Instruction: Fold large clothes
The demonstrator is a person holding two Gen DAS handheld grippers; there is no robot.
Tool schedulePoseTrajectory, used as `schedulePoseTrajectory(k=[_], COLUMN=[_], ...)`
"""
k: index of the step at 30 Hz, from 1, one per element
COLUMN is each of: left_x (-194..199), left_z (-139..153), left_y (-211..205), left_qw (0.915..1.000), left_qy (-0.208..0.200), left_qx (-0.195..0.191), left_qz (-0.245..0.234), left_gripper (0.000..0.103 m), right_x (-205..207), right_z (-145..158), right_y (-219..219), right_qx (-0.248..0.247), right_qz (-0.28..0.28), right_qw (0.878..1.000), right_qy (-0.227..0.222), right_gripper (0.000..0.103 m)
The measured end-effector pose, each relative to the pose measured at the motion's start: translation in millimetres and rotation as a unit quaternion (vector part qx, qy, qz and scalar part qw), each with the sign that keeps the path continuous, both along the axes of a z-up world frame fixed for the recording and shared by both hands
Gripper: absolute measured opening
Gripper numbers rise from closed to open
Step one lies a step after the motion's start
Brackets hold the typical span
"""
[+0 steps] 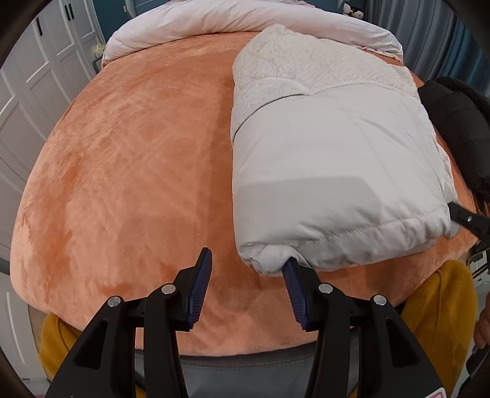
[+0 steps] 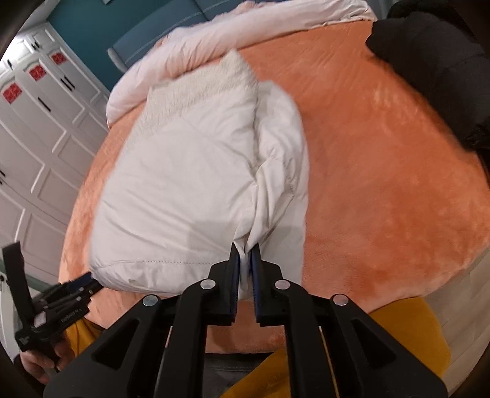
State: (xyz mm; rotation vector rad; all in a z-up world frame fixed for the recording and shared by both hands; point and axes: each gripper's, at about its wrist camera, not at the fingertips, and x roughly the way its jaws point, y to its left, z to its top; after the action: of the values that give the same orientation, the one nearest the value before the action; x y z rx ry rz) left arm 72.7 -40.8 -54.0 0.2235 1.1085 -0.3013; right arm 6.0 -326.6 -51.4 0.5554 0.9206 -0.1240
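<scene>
1. The white padded coat (image 1: 337, 171) lies on the orange plush bed cover (image 1: 128, 159), already folded into a thick rectangular bundle. Its fleecy lining (image 1: 294, 73) shows at the far end, and a stitched hem (image 1: 367, 235) runs along the near edge.
2. In the left wrist view the bundle sits on the right half of the bed, close to the near edge. A pale rolled duvet (image 1: 214, 18) lies across the far end.
3. The left gripper (image 1: 248, 269) stands half open. One blue pad is tucked under the bundle's near left corner and the other is over bare cover, so nothing is pinched.
4. The right gripper (image 2: 245, 257) is clenched on a thin fold of the coat at its near right edge, where a loose flap (image 2: 281, 147) hangs beside the main bundle.
5. Judged from this, the main folds look done. What seems left is tucking or smoothing that right-hand flap and squaring the bundle.
6. A black garment (image 2: 435, 70) rests at the far right, apart from the coat and apparently unfolded.
7. No container appears in either view, so nothing is stowed yet.
</scene>
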Motion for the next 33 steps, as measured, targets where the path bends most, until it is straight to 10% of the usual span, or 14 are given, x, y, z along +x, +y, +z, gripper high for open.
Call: schedulePoseTrajectory(k=[15, 24, 33], left_x=[48, 115, 112], left_z=[76, 28, 14], left_y=[-11, -57, -65], left_qw=[0.9935, 0.997, 0.9957], left_qy=[-0.093, -0.059, -0.084], left_qx=[-0.062, -0.041, -0.025], left_qz=[0.021, 0.028, 0.029], left_gripper=[0.064, 0.065, 0.075], right_x=[83, 138, 140], right_z=[40, -12, -46], right_y=[-52, -65, -64], right_qx=[0.022, 0.041, 0.045], right_qz=[-0.038, -0.056, -0.046], right_qw=[0.995, 0.997, 0.997], right_qy=[-0.086, -0.04, -0.046], right_gripper=[0.042, 0.011, 0.01])
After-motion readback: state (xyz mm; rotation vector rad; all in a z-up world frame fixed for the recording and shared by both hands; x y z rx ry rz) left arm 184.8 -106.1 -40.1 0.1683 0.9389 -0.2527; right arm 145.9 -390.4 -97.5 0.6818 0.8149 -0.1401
